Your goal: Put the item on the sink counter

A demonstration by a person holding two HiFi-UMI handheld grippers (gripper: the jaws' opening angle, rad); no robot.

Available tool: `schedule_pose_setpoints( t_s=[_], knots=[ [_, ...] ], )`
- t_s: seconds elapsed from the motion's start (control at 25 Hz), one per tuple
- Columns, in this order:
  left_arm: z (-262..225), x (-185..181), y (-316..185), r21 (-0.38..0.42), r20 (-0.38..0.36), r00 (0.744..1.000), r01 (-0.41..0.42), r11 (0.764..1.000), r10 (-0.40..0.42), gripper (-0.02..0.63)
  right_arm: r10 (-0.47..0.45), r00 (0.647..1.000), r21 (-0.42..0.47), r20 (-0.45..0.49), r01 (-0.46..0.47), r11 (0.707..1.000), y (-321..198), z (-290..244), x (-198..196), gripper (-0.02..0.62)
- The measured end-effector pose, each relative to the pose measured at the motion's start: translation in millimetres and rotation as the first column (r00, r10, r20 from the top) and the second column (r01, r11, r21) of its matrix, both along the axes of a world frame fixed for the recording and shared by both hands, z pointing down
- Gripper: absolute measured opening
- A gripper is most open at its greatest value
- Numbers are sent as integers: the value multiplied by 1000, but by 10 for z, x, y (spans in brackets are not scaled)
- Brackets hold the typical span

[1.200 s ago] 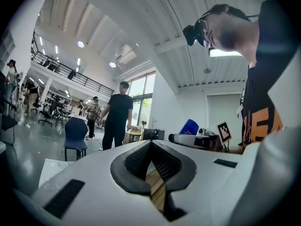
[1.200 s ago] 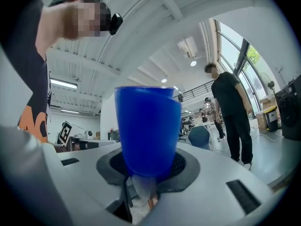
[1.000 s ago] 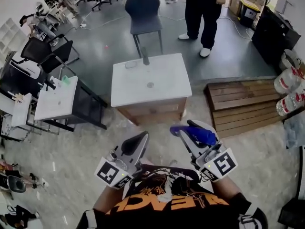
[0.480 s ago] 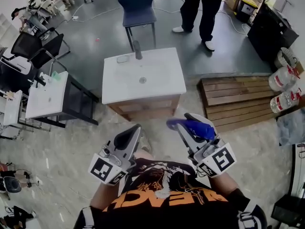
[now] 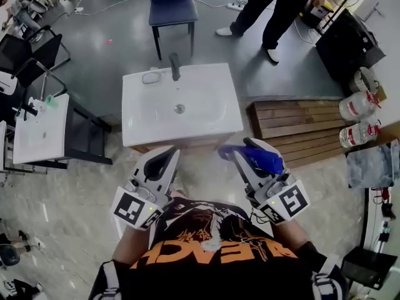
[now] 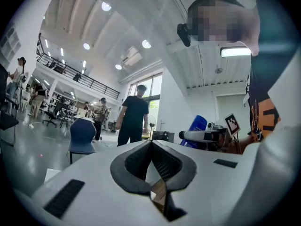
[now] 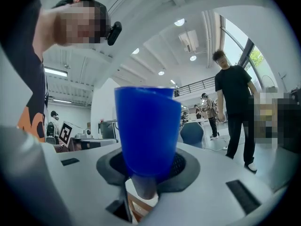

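The white sink counter (image 5: 215, 114) stands just ahead of me, with a dark faucet (image 5: 174, 66) at its far edge and a drain (image 5: 179, 109) in the basin. My right gripper (image 5: 245, 154) is shut on a blue cup-like item (image 5: 261, 160), held in the air short of the counter's near right corner. In the right gripper view the blue item (image 7: 146, 131) stands upright between the jaws of that gripper (image 7: 147, 169). My left gripper (image 5: 164, 160) hangs shut and empty near the counter's front edge; its tips (image 6: 151, 143) meet.
A blue chair (image 5: 170, 2) and a standing person (image 5: 278, 8) are beyond the sink. A wooden pallet (image 5: 297, 127) lies to the right, with water jugs (image 5: 359, 108) and a black cabinet (image 5: 344, 42) past it. A small white table (image 5: 37, 130) stands to the left.
The sink counter has come closer and lower in the head view as I step toward it. Both grippers keep their pose, and the blue item stays in the right one.
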State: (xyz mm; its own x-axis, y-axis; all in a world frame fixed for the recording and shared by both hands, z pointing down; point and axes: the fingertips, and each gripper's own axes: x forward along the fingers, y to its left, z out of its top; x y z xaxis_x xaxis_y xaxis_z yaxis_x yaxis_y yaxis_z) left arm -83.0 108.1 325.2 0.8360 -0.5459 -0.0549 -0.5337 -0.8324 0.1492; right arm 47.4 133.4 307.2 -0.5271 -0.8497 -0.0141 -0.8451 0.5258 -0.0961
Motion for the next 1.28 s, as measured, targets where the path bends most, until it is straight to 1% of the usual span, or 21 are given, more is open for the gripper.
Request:
schedule_pose_setpoints(
  t_s=[0.16,0.28,0.36,0.52,0.68,0.76,0.84,0.92,1.0,1.04,1.16,1.28],
  knots=[
    [9,-146,-548,-12,-12,1000,-21,1000,21,17,31,999,-19,-9,-31,999,-527,-33,-136,144],
    [23,-334,-934,-11,9,1000,-15,1000,15,15,50,999,-24,0,-50,998,-909,-36,-289,144],
    [36,-443,-1165,-21,11,1000,-13,1000,13,15,57,998,-34,-2,-57,998,-1140,-24,-388,144],
    [35,-575,-1514,-37,-22,1000,-12,999,11,16,58,998,-47,-23,-59,997,-1494,-20,-539,144],
    [48,-694,-1776,-34,-24,1000,-17,999,16,15,64,997,-51,-30,-66,997,-1751,0,-699,144],
    [12,-727,-1889,-37,-47,999,-11,999,9,15,68,997,-57,-28,-70,996,-1853,-2,-725,144],
    [-8,-729,-1954,-67,-75,997,-8,998,3,15,72,997,-62,-27,-74,995,-1908,15,-733,144],
    [31,-749,-2008,-91,-64,998,-4,996,-2,15,66,998,-59,-17,-67,996,-1962,56,-765,144],
    [72,-729,-2071,-68,-27,1000,-4,998,2,15,49,999,-53,-3,-49,997,-2030,78,-763,144],
    [74,-669,-2086,-56,-21,1000,-8,998,7,15,44,999,-52,-1,-44,998,-2046,78,-718,144],
    [31,-405,-2096,-45,-38,999,-18,999,16,15,46,999,-55,-6,-46,997,-2082,80,-504,144],
    [-13,-261,-2107,-41,-37,999,-24,999,23,15,42,999,-53,5,-41,998,-2145,93,-386,144]
  ],
)
